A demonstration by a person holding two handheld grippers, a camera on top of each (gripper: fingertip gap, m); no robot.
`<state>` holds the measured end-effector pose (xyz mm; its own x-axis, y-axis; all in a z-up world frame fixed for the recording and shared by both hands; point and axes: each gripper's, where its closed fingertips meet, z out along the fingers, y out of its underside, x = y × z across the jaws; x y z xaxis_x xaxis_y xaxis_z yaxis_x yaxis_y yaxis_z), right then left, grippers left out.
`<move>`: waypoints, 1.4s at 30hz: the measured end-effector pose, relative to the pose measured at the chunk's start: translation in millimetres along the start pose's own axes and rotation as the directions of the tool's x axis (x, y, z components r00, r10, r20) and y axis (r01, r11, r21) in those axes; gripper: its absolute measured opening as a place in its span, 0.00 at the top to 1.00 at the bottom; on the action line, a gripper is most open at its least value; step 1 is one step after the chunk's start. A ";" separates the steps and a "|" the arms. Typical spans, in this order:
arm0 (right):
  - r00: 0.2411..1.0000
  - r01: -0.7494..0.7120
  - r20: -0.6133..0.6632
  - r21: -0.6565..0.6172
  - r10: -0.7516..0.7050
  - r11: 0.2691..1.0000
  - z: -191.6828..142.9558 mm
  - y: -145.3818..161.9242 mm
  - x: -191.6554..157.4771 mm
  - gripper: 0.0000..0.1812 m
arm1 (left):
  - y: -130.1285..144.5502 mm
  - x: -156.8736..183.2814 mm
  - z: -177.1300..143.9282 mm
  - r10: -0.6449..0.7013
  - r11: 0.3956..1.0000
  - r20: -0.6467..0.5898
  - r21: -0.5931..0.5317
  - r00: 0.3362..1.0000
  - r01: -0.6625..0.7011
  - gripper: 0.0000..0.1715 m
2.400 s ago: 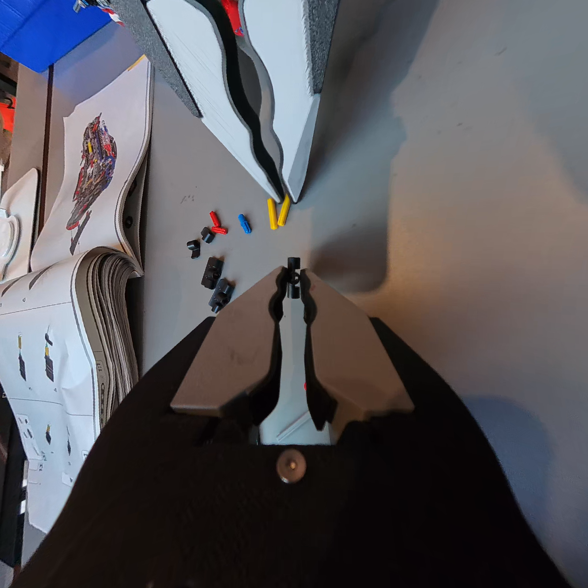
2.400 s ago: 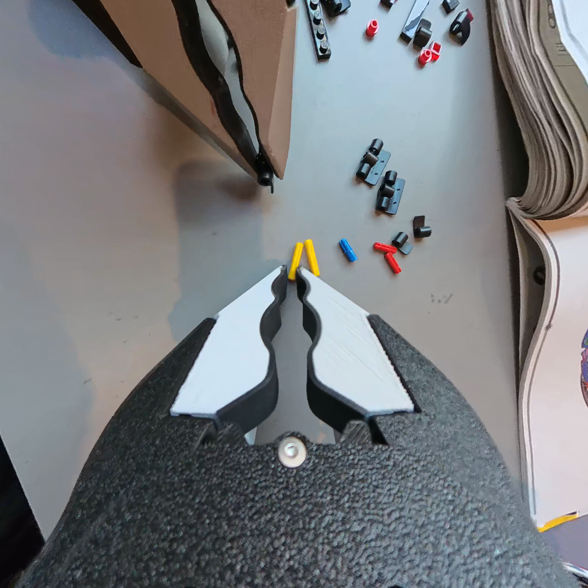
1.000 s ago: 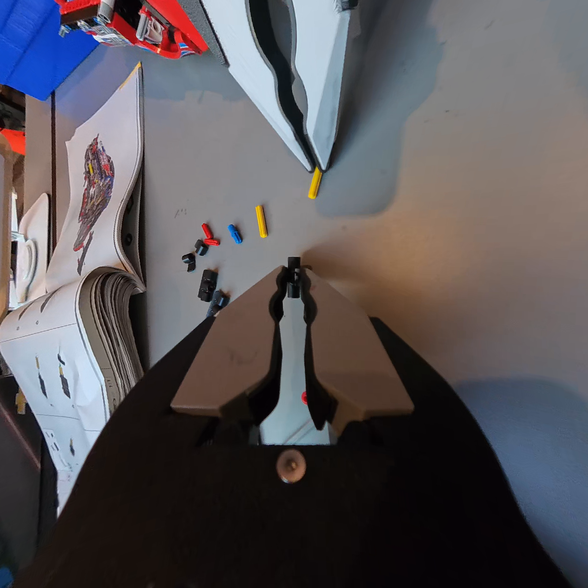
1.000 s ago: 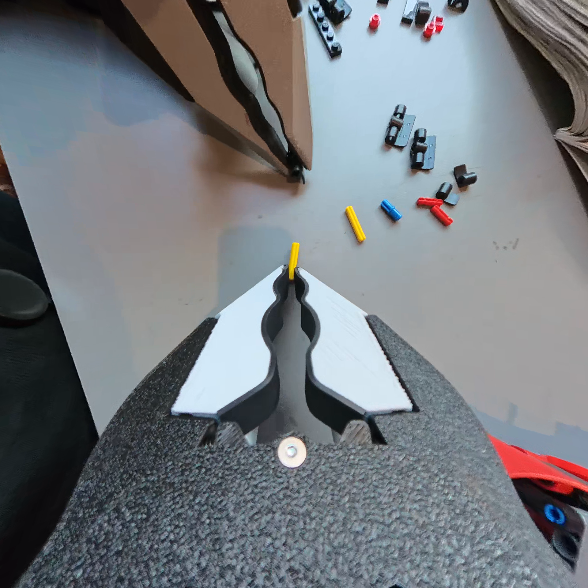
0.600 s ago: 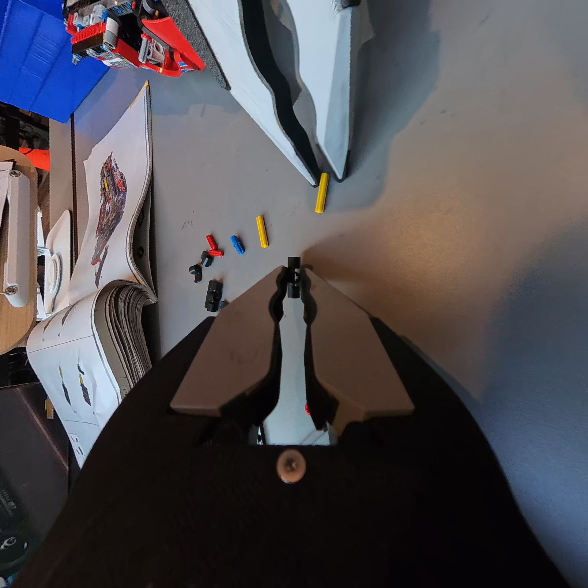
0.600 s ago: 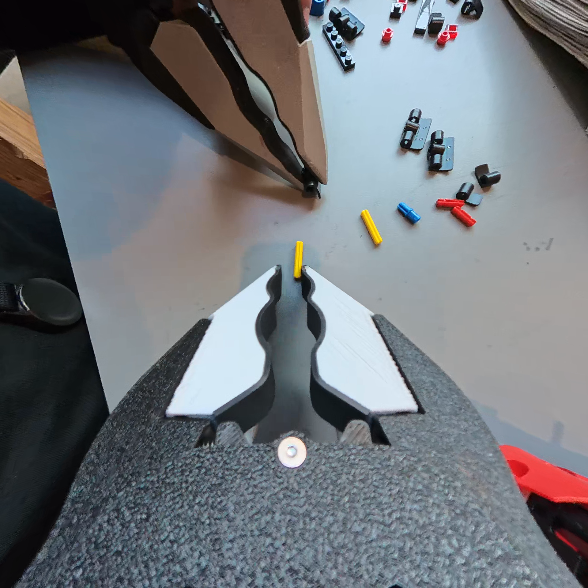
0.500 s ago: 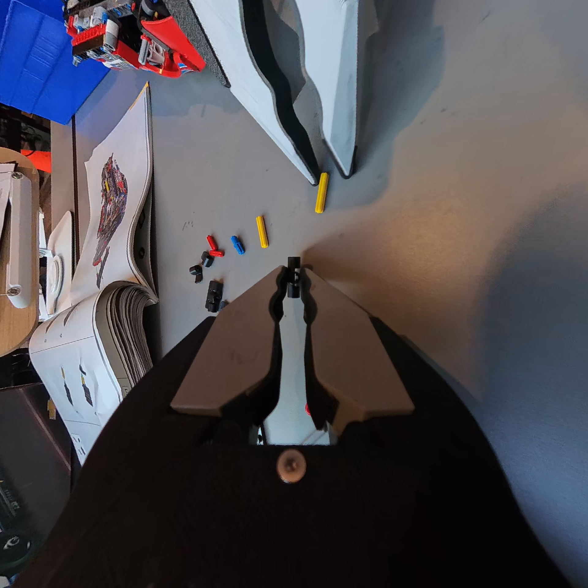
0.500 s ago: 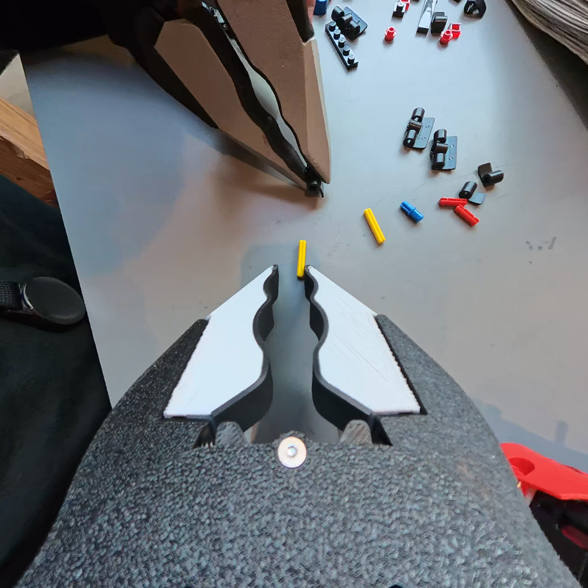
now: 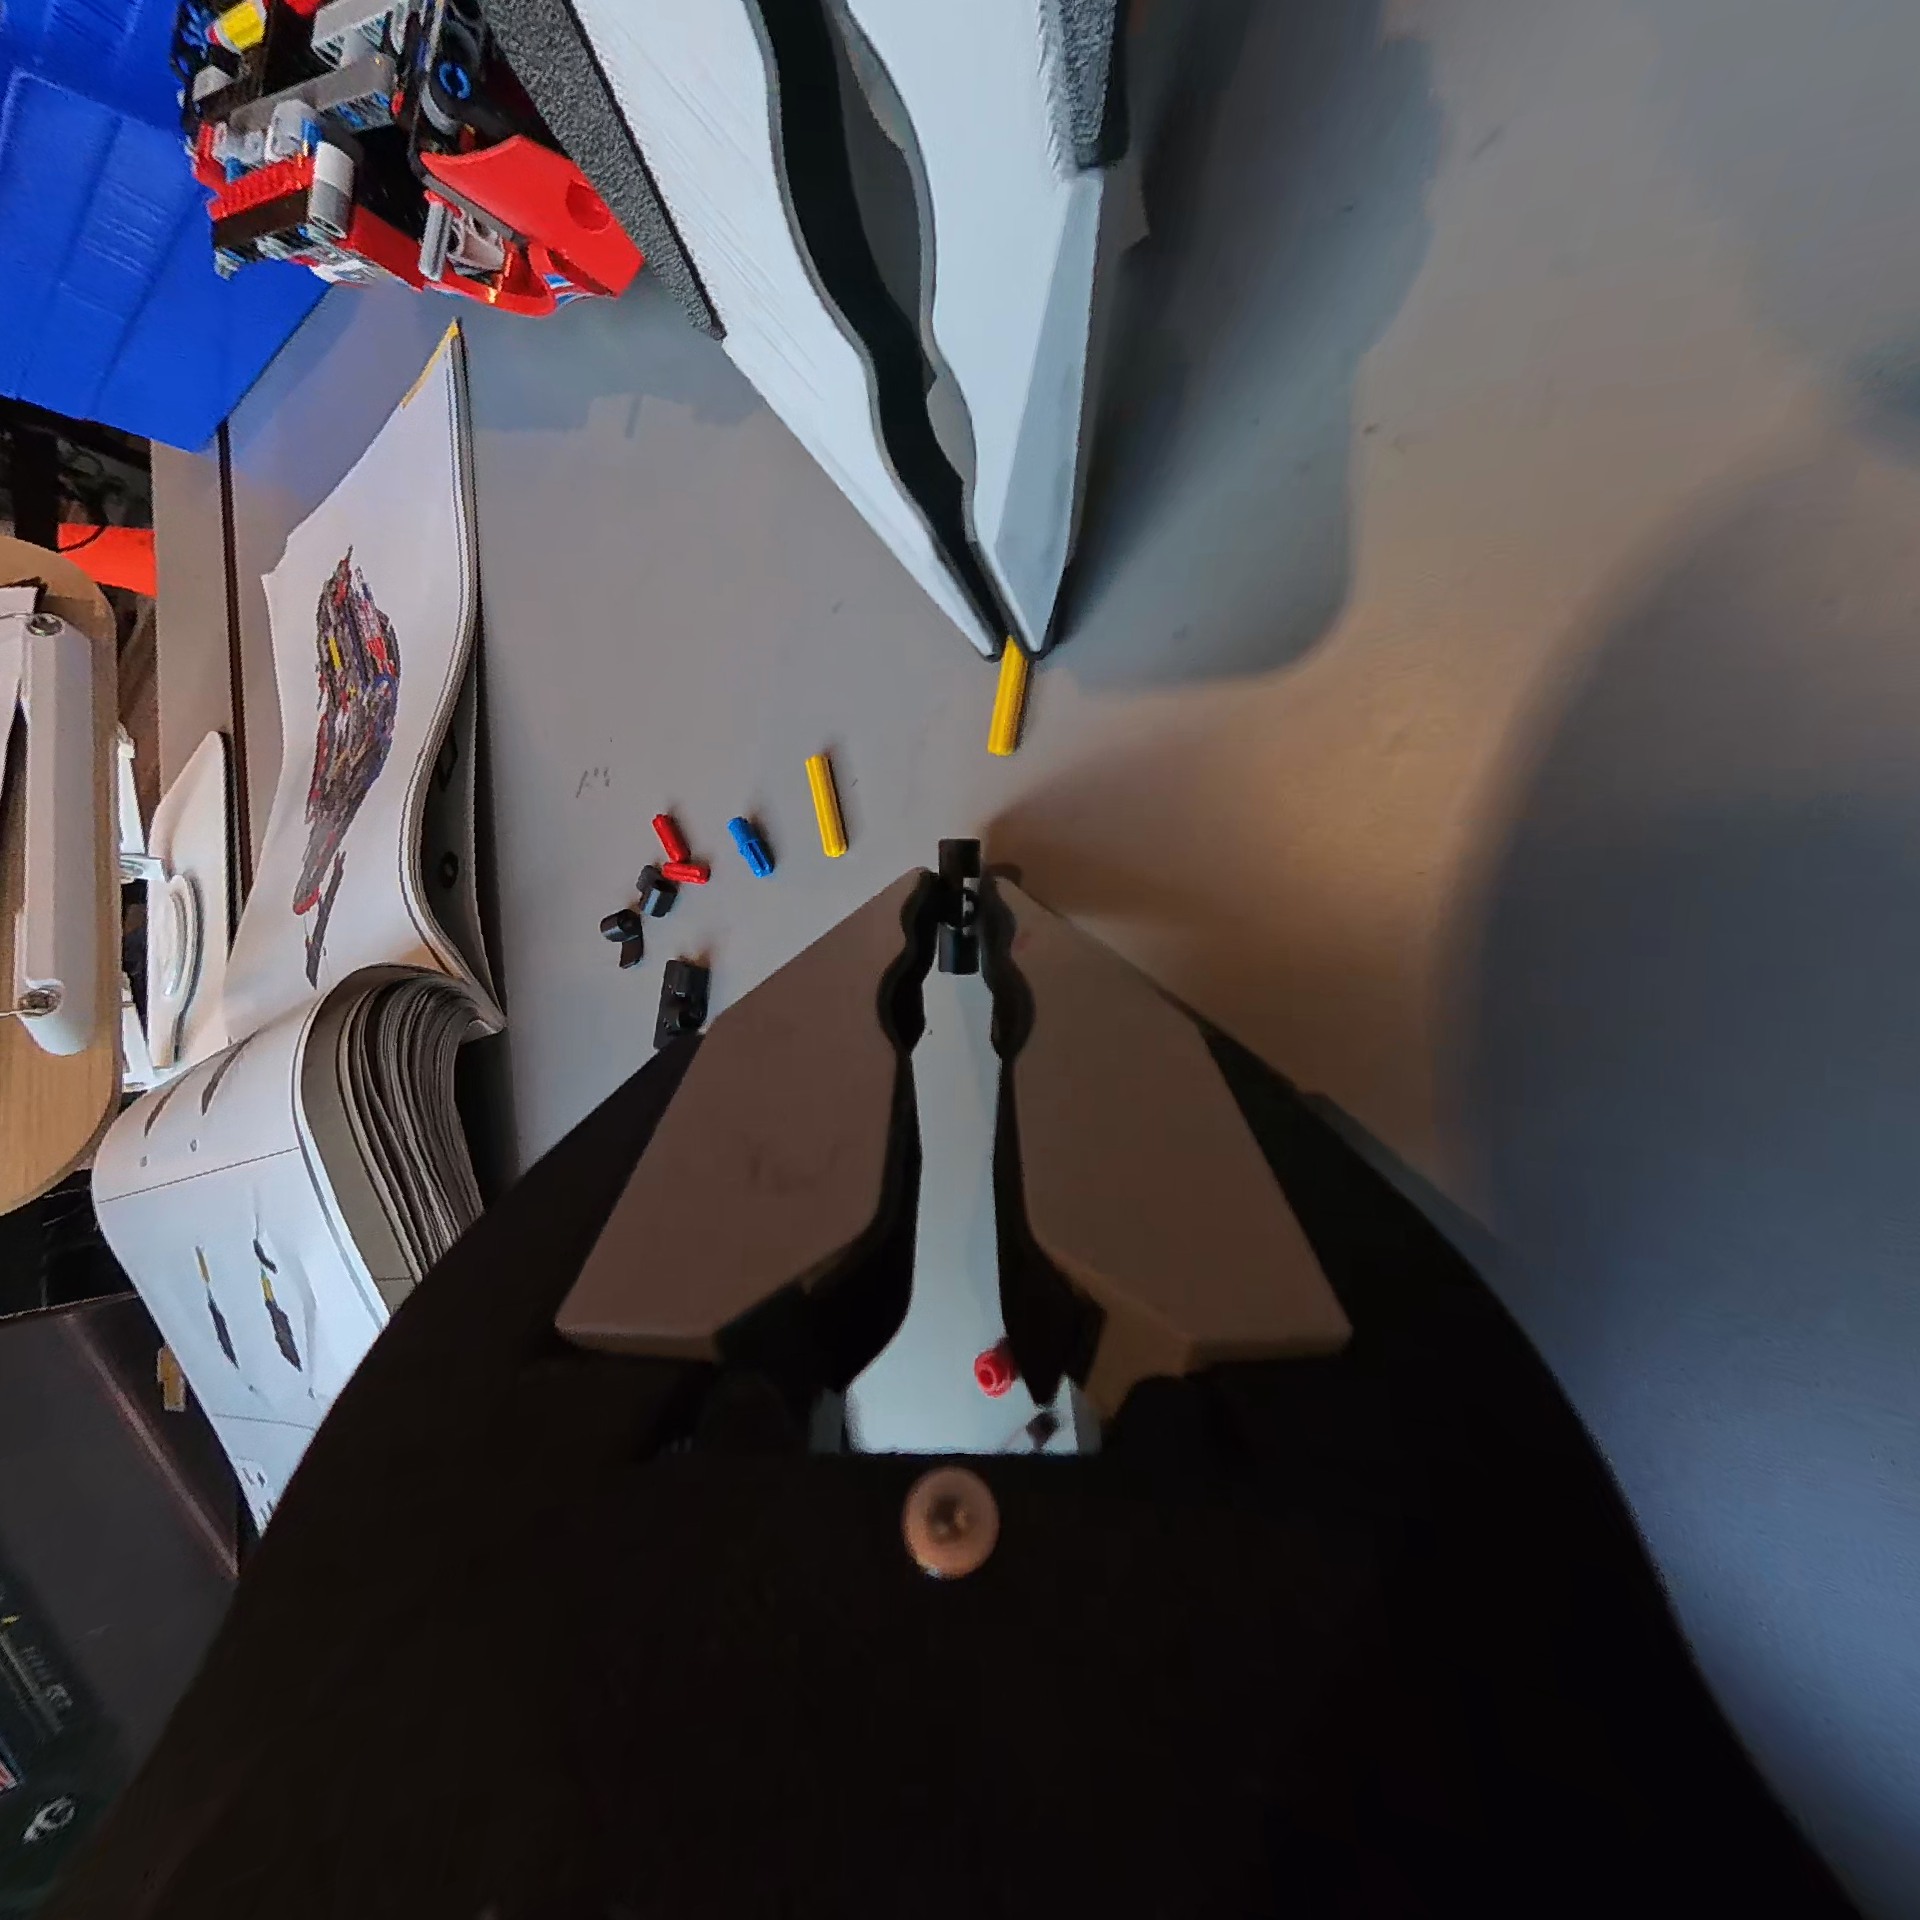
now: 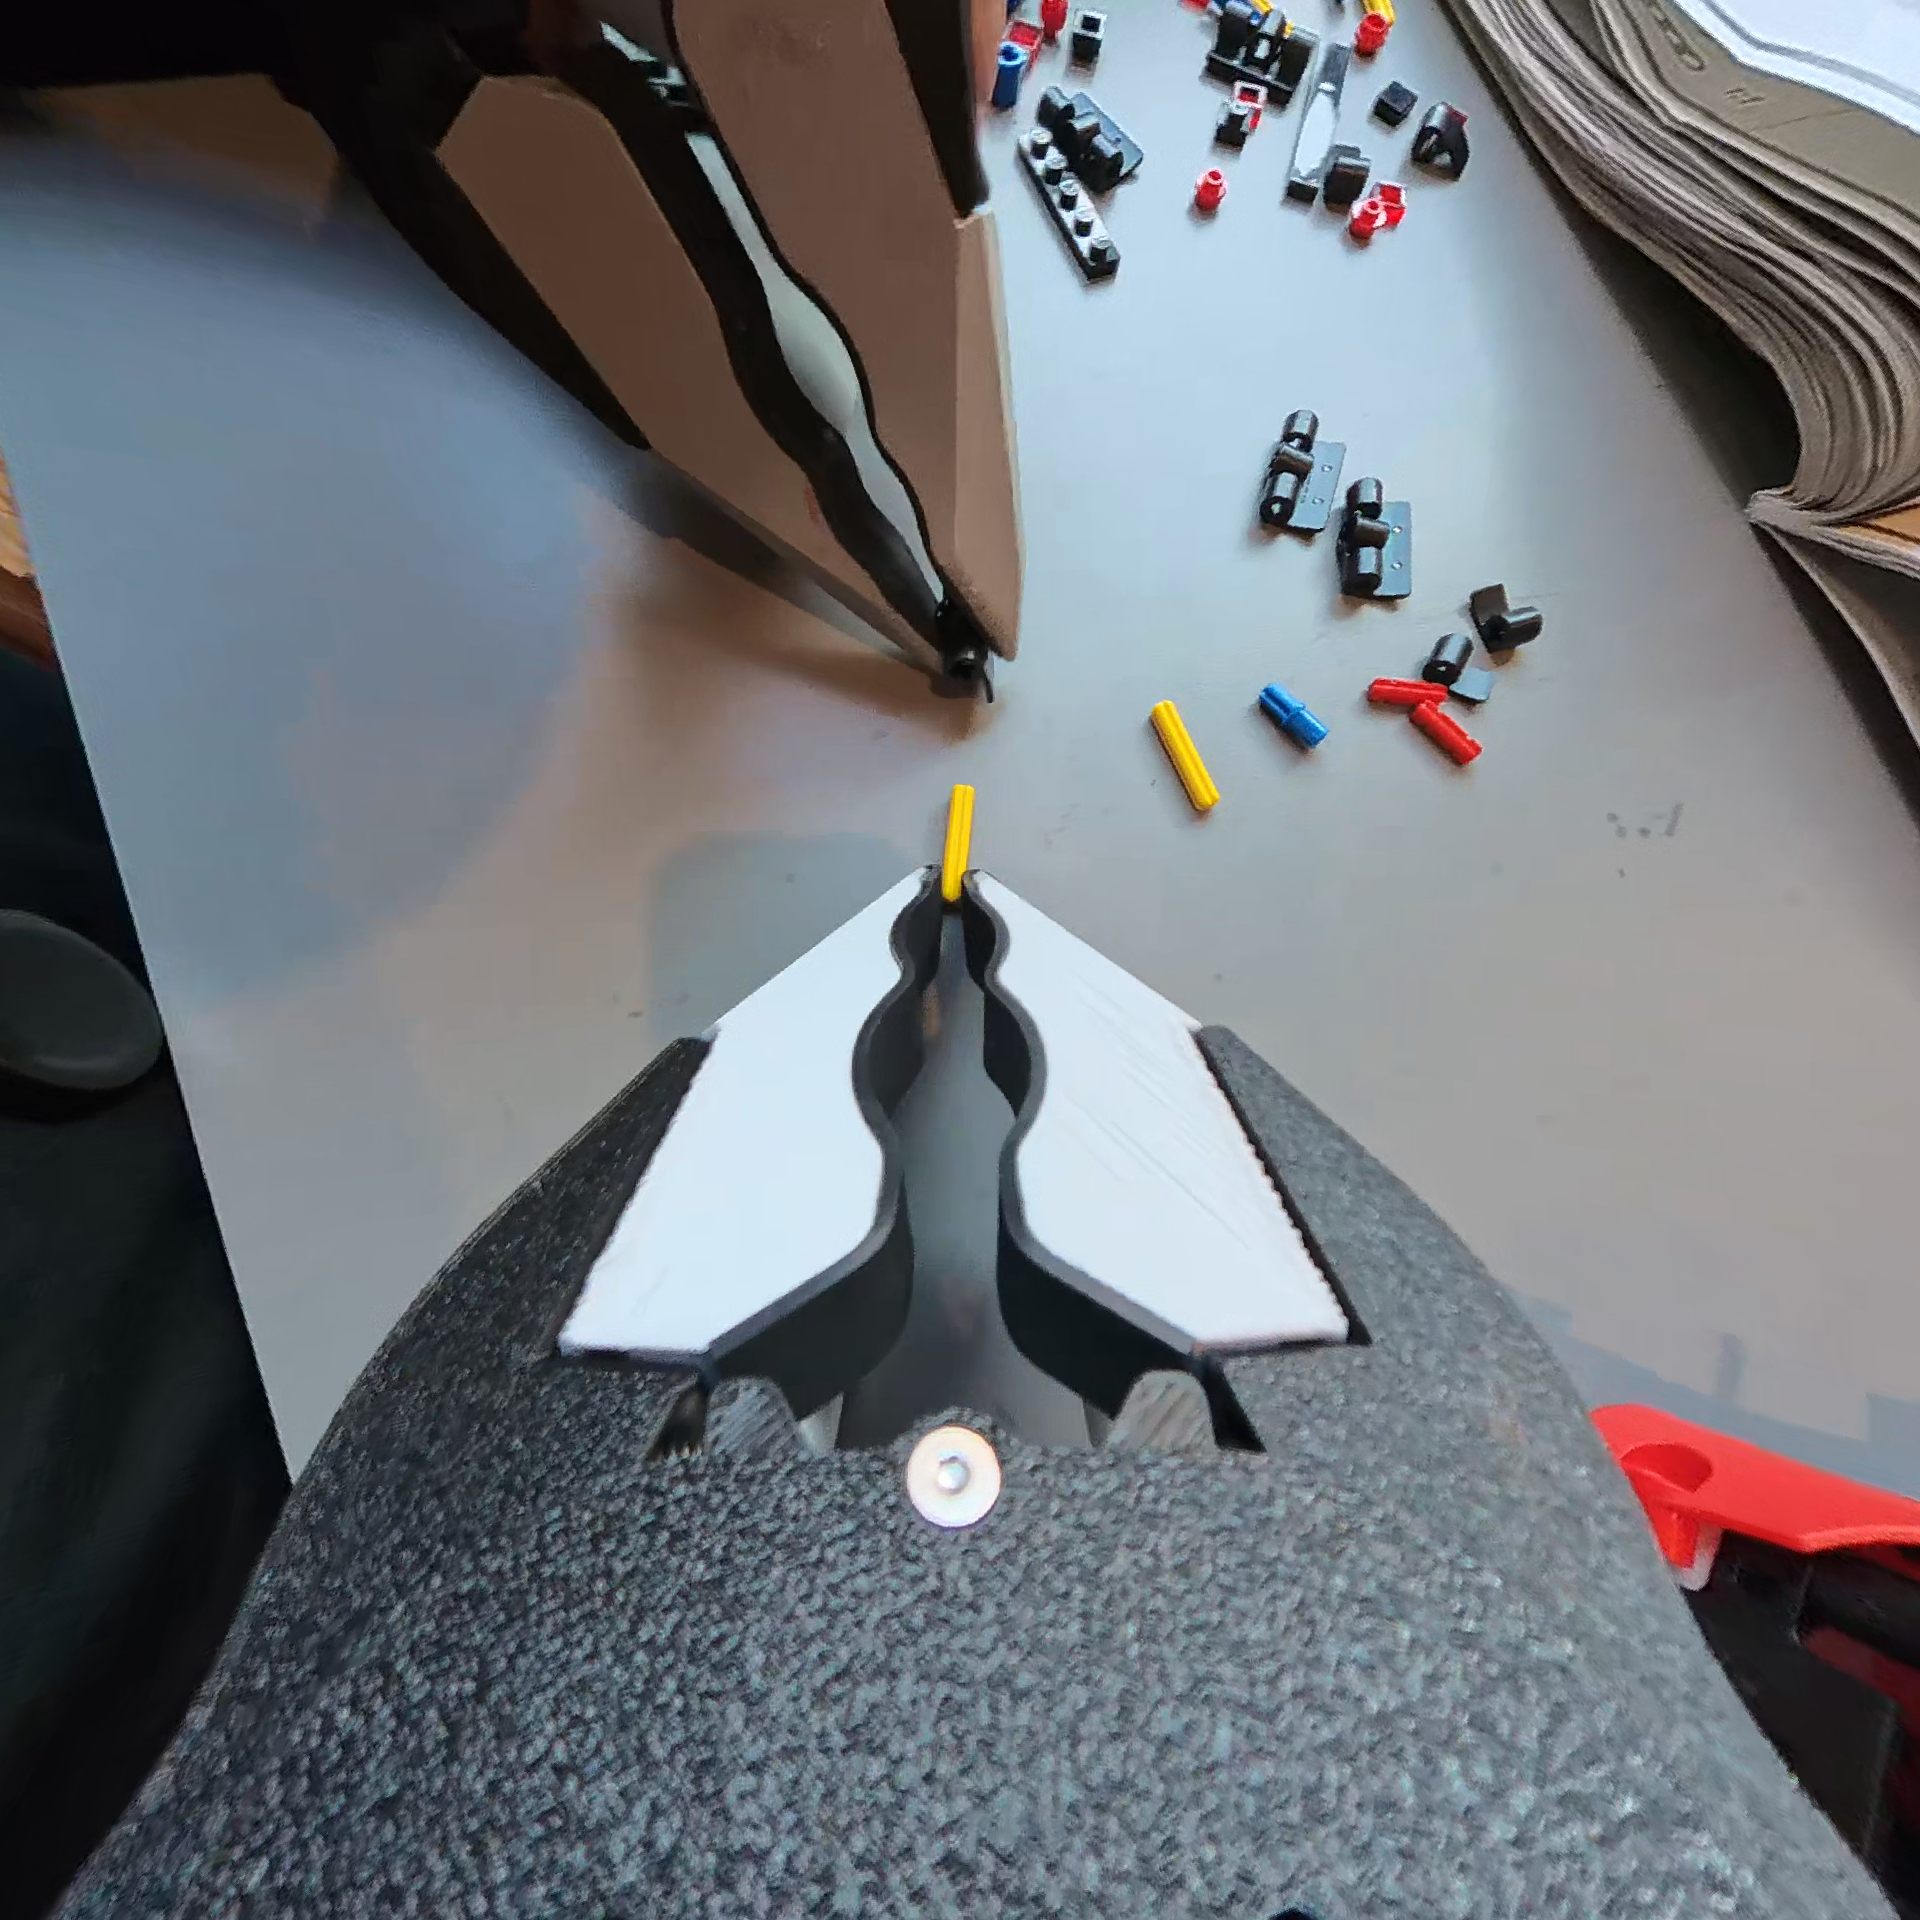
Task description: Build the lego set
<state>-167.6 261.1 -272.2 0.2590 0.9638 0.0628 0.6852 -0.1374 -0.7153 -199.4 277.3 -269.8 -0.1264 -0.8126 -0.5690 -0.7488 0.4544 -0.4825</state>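
Observation:
My left gripper (image 9: 958,883), with brown fingers, is shut on a small black connector (image 9: 958,904) just above the grey table. My right gripper (image 10: 948,881), with white fingers, is shut on the near end of a yellow axle (image 10: 956,836) that points toward the left gripper. The two grippers' tips face each other a short way apart. In the left wrist view the right gripper (image 9: 1013,644) holds the yellow axle (image 9: 1008,707). In the right wrist view the left gripper (image 10: 971,644) holds the black connector (image 10: 964,662).
A second yellow axle (image 10: 1184,755), a blue pin (image 10: 1291,717), red pins (image 10: 1423,712) and black hinge pieces (image 10: 1335,520) lie to the right. More small parts (image 10: 1247,114) lie behind them. An open instruction booklet (image 9: 364,727), the red model (image 9: 395,166) and a blue bin (image 9: 94,260) stand nearby. Spacing between my two grippers at the tips: around 5 cm. The blue pin (image 10: 1291,717) sits 6 cm or so from the ends of my left fingers. Seen from the left wrist view (image 9: 754,848) as well.
My right gripper's fingers, open around the yellow axle half a second ago, have closed on it. My left gripper still holds the black connector in the same place.

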 end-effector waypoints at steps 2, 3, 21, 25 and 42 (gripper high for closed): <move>1.000 -0.022 0.014 0.028 0.022 0.999 -2.1 -4.4 0.0 0.98 | -0.3 0.2 0.0 -0.001 1.000 -0.002 0.004 1.000 0.001 0.97; 0.999 -0.042 0.030 0.052 0.041 0.998 -4.1 -8.7 -0.8 0.98 | -0.3 0.3 0.0 -0.003 1.000 -0.003 0.006 1.000 0.003 0.97; 0.960 -0.203 0.202 0.032 0.193 0.979 4.3 -18.6 -3.1 0.98 | -1.0 0.5 0.5 -0.028 0.999 -0.020 0.022 0.999 0.028 0.97; 0.956 -0.214 0.212 0.032 0.202 0.976 4.8 -19.2 -2.2 0.98 | -0.2 -0.1 0.3 -0.014 1.000 -0.011 0.016 1.000 0.015 0.97; 0.991 -0.016 0.130 -0.043 0.022 0.999 8.3 -20.3 0.6 0.98 | 1.7 -0.8 0.4 -0.025 0.998 -0.009 -0.055 1.000 0.024 0.97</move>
<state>-187.1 266.3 -263.4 0.1831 0.9821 -0.0436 0.7095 -0.1627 -0.6857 -200.3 278.9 -270.4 -0.1135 -0.8269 -0.5508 -0.7860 0.4138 -0.4592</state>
